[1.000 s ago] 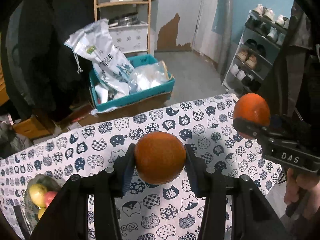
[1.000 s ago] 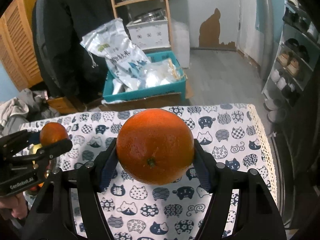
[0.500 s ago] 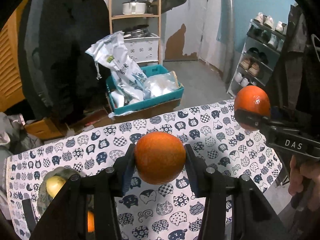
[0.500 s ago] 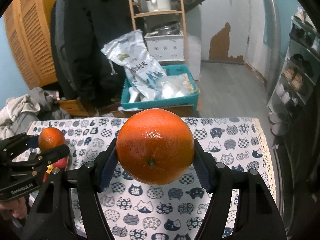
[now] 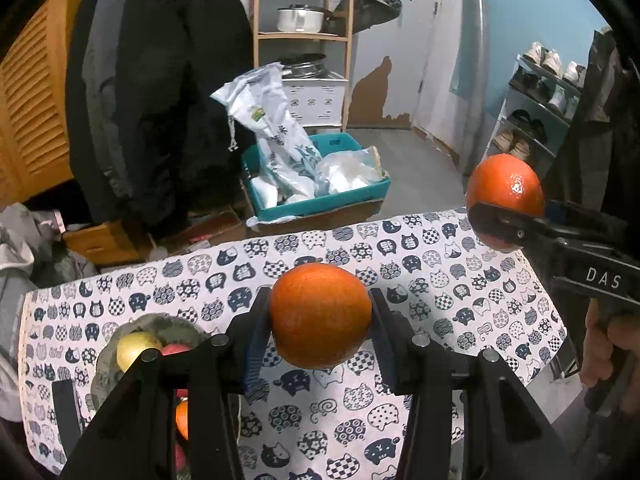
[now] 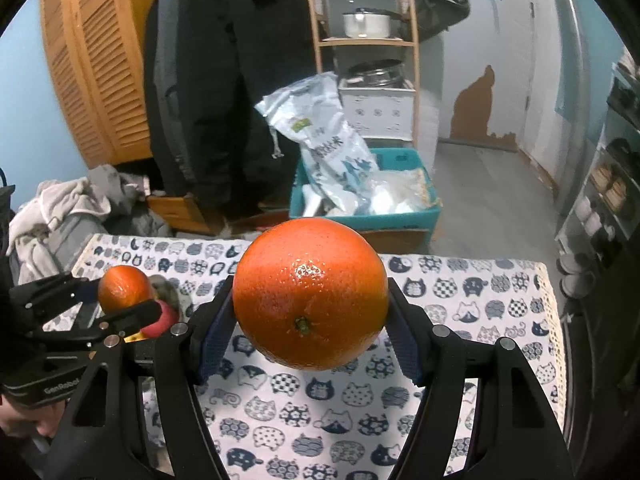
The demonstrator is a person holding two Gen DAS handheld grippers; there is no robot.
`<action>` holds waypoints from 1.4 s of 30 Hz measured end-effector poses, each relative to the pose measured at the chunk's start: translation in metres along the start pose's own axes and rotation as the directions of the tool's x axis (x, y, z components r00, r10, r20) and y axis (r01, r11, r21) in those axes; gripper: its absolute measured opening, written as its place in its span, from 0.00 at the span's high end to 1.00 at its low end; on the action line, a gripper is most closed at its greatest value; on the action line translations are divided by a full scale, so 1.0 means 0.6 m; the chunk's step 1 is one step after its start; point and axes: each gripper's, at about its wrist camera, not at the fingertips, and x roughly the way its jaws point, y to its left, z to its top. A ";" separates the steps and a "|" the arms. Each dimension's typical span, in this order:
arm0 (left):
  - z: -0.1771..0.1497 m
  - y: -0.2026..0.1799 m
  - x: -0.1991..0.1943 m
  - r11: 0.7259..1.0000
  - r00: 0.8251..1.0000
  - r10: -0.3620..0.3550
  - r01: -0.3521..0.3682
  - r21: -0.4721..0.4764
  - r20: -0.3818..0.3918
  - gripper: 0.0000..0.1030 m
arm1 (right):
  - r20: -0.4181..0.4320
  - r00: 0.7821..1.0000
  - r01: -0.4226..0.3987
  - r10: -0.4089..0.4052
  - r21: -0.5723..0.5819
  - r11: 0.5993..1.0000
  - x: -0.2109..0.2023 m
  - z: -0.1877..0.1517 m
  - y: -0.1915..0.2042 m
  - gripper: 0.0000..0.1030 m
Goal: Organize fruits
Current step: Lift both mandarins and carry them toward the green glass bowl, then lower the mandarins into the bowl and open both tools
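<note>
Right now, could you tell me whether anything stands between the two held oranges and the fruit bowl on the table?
Nothing visible blocks them. The left gripper's orange and the right gripper's orange hang above the cat-print tablecloth; the bowl is open-topped.

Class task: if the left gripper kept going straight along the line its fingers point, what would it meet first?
Probably the cat-print tablecloth: the left gripper, shut on a small orange, points down over bare cloth, right of the fruit bowl. Depth is uncertain.
</note>
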 end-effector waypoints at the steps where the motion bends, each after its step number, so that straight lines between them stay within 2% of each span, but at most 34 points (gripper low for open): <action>1: -0.002 0.006 -0.002 1.000 1.000 0.001 -0.001 -0.004 -0.001 0.54 | 0.000 1.000 -0.005 0.005 -0.005 1.000 0.001 0.001 0.006 0.33; 20: -0.047 0.149 -0.038 0.988 0.997 0.081 -0.082 -0.129 -0.006 0.54 | -0.038 0.993 -0.111 0.107 -0.110 0.988 0.059 0.027 0.149 0.33; 42: -0.120 0.313 -0.059 0.937 0.983 0.171 -0.182 -0.298 -0.062 0.54 | -0.135 0.966 -0.245 0.222 -0.195 0.950 0.142 0.027 0.321 0.33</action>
